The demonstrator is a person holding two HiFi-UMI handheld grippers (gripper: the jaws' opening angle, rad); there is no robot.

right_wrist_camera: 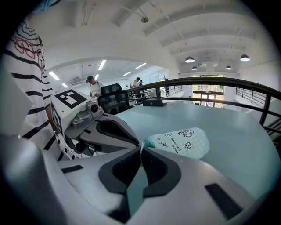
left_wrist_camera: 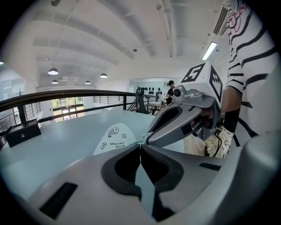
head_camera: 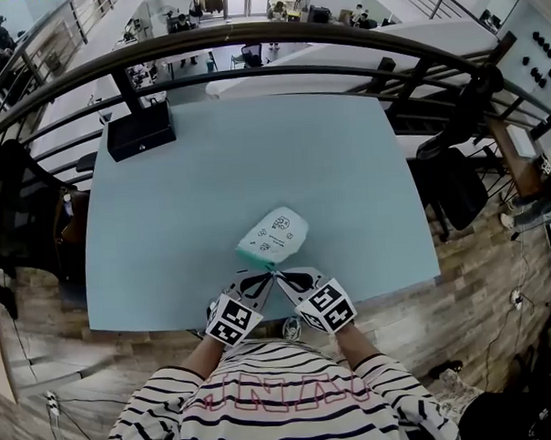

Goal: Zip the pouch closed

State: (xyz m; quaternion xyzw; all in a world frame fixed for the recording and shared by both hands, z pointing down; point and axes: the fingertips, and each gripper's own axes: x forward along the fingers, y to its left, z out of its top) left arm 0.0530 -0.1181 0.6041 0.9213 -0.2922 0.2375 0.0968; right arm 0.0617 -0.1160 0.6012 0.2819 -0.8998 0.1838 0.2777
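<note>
Both pinch the pouch's (head_camera: 274,235) near end on the table (head_camera: 166,219): left gripper (head_camera: 268,277) from 7 o'clock, right gripper (head_camera: 282,276) from 5. Its long axis runs toward 1 o'clock, so the zip probably goes that way.

Small soft pouch (head_camera: 274,235) (left_wrist_camera: 115,137) (right_wrist_camera: 180,141), pale mint-and-white check with little black doodles and some print, plus a darker teal strip along the near end. Lying flat on the light blue bench (head_camera: 210,190) close to its front edge, slanted, rounded end pointing away and to the right. No telling how far the zip is done up.
</note>
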